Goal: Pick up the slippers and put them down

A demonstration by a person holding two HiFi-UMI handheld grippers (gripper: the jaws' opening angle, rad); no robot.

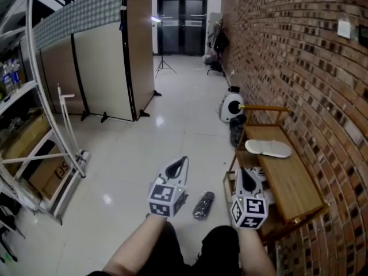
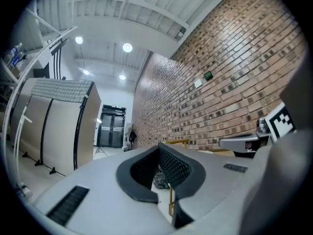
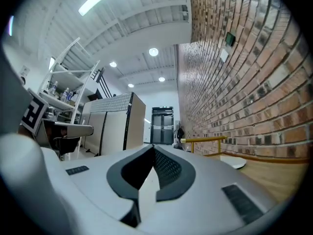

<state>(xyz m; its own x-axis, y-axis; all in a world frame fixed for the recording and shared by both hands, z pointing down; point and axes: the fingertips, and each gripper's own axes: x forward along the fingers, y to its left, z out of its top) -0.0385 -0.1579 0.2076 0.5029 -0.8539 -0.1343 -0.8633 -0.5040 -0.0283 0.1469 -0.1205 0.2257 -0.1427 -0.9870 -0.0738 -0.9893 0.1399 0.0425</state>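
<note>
A white slipper [image 1: 268, 148] lies flat on top of the wooden rack [image 1: 293, 183] by the brick wall. It shows in the right gripper view as a white slipper [image 3: 235, 163] on the rack top [image 3: 279, 173]. A dark slipper [image 1: 203, 204] lies on the tiled floor between my two grippers. My left gripper [image 1: 183, 161] is raised over the floor and shut, empty [image 2: 159, 147]. My right gripper [image 1: 244, 171] hovers at the rack's near left corner with its tips together and nothing between them [image 3: 153, 147]. Neither gripper touches a slipper.
The brick wall [image 1: 299, 56] runs along the right. A white round machine [image 1: 232, 105] and a black bag [image 1: 237, 130] sit beyond the rack. A folding screen [image 1: 109, 68] and a white metal shelf unit [image 1: 52, 137] stand at the left. Dark double doors [image 1: 182, 22] close the far end.
</note>
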